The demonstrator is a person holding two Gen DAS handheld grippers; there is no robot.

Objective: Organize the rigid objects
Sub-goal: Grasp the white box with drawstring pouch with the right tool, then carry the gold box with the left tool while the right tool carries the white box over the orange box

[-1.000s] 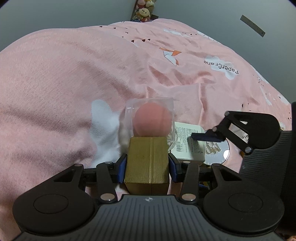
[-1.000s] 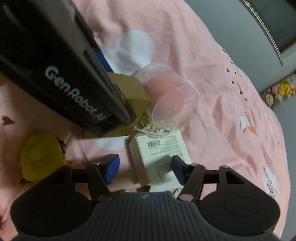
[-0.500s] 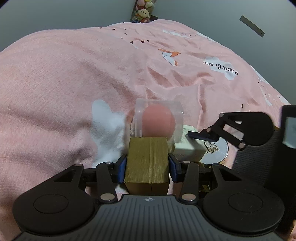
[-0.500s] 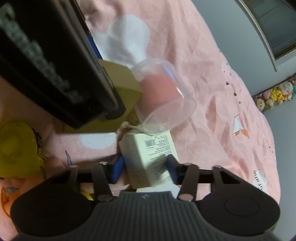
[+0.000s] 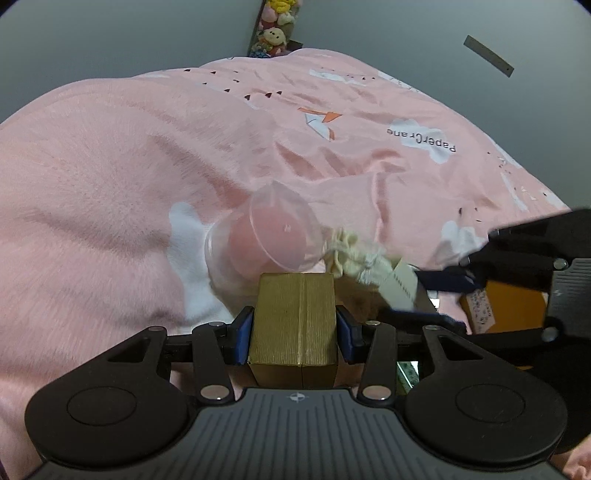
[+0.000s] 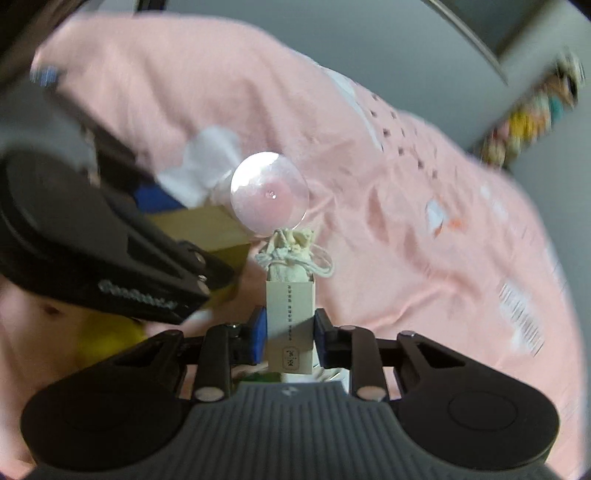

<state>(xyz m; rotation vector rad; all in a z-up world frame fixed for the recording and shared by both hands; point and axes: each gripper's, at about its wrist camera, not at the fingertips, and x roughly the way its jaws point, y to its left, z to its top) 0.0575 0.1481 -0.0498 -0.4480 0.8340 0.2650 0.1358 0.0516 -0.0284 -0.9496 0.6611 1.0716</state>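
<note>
Left gripper grips a gold cardboard box between its blue pads, low over a pink bed cover. Touching the far end of that box is a clear plastic cup on its side, with a pink ball inside.

Right of it, the right gripper has just been closing and now clamps a small cream carton by its narrow sides. A cloth drawstring pouch pokes out of the carton's open top. The carton looks lifted off the cover, its pouch end close under the cup.

By this reading, tidying is only partly done. Two items are in hand, and neither is set down in a final spot. No bin or tray shows, so where they belong cannot be told.

Loose items remain. A yellow object, blurred, lies low at the left of the right camera's view. An orange box sits behind the right gripper in the left camera's view. Soft toys stand at the far wall.

The two grippers crowd each other, and the cup could roll if nudged.
</note>
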